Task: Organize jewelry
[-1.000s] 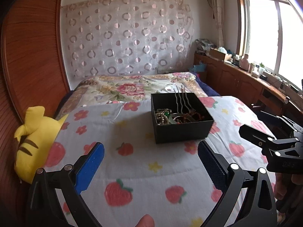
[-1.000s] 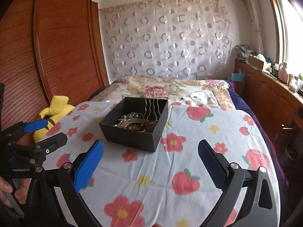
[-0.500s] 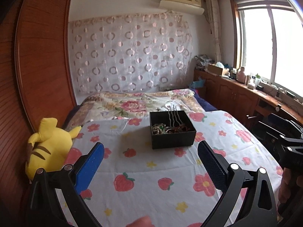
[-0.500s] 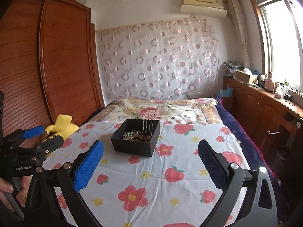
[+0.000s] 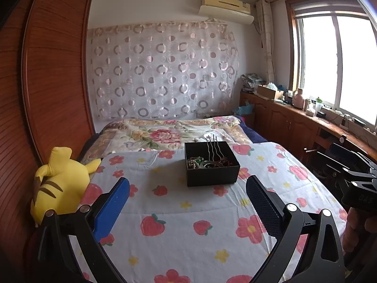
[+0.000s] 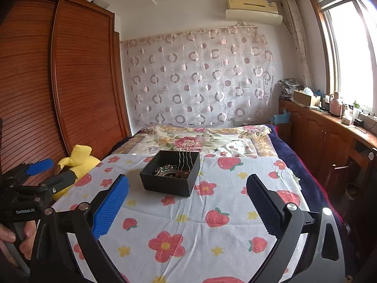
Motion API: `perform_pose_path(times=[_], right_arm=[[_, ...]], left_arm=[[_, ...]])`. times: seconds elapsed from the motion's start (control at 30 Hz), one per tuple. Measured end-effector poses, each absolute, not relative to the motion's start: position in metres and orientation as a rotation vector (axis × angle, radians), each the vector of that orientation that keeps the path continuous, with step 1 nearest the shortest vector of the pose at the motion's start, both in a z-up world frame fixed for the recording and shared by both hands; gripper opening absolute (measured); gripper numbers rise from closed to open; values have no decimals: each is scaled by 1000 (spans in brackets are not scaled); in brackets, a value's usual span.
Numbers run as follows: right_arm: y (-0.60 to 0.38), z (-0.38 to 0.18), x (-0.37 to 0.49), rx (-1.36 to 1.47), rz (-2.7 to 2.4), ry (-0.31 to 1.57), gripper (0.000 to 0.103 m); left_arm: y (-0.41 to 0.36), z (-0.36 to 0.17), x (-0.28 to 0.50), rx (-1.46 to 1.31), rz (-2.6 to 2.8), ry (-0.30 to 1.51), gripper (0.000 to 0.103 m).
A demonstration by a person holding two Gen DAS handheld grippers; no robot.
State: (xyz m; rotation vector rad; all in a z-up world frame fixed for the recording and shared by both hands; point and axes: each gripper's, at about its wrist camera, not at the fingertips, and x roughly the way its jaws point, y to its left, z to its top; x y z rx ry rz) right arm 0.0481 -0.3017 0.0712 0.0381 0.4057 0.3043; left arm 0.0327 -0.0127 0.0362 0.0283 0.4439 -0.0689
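Change since earlier: both grippers have pulled back and risen; the black box looks smaller and farther off in both views.
Left wrist view: left gripper (image 5: 187, 198) spread wide, holding nothing; black box (image 5: 211, 163) at 12 o'clock on the strawberry sheet (image 5: 179, 217), well apart from the fingertips.
Left view risk: wavy hairpins (image 5: 213, 147) stand above the rim; a careless reach could snag them and tip the box on soft bedding.
Right wrist view: right gripper (image 6: 187, 197) wide, empty; black box (image 6: 170, 175) at 11 o'clock.
Hard to make out: the jewelry (image 6: 168, 171) is a tangled heap, its pieces indistinct; the box bottom is hidden.
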Motion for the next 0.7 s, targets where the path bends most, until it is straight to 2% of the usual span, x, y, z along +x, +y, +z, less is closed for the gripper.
perform_pose_path(times=[0.7], right_arm=[[-301, 71, 47, 38, 309, 407, 101]], left_arm=[[-13, 36, 31, 28, -66, 443, 95]])
